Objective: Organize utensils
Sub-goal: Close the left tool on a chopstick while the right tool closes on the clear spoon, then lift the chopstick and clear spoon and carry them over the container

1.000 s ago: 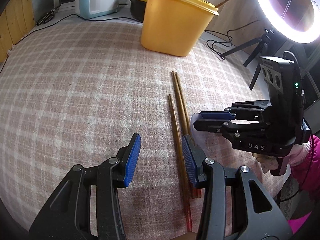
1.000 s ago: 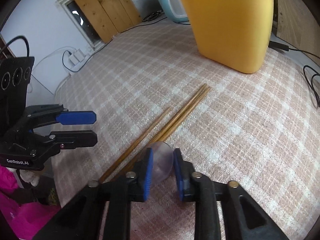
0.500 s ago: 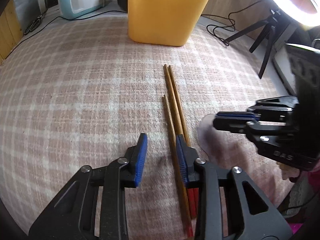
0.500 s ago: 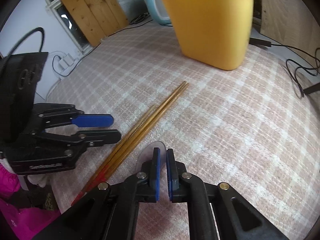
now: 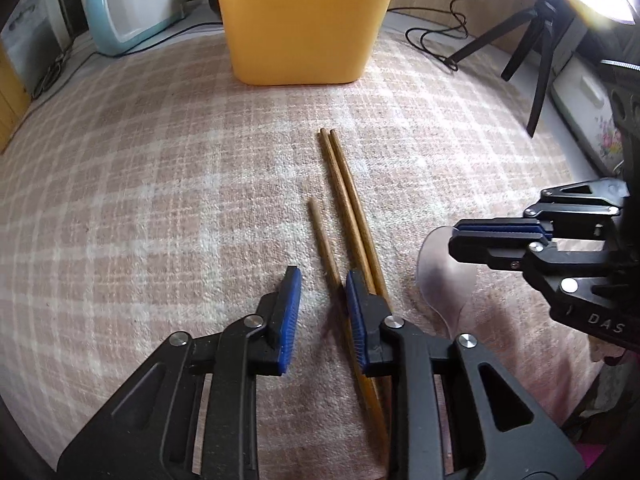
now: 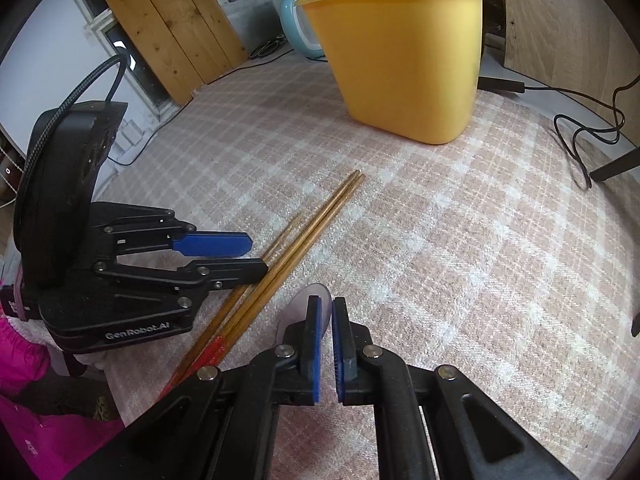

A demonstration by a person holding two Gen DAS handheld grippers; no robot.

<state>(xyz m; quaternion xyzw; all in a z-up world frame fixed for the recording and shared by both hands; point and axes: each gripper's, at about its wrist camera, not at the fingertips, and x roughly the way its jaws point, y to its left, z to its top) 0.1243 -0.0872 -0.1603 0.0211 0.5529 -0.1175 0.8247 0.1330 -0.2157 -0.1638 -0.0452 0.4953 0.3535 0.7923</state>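
Note:
Three wooden chopsticks (image 5: 344, 200) lie on the plaid cloth, red at their near ends (image 6: 212, 350). My left gripper (image 5: 320, 312) is open, low over them; one chopstick runs between its pads, the other two pass under its right finger (image 5: 360, 320). My right gripper (image 6: 326, 344) is shut on a clear plastic spoon (image 6: 308, 300), held just above the cloth right of the chopsticks; the spoon also shows in the left wrist view (image 5: 440, 276). A yellow bin (image 6: 404, 60) with utensils in it stands farther back.
A pale blue kettle (image 5: 132, 8) stands behind the bin at the left. A black tripod (image 5: 528, 44) and cables (image 6: 588, 136) are at the table's right edge. Wooden boards (image 6: 172, 28) lean at the back.
My left gripper moved forward and lower over the chopsticks and its jaws narrowed. My right gripper closed on the spoon and lifted it slightly.

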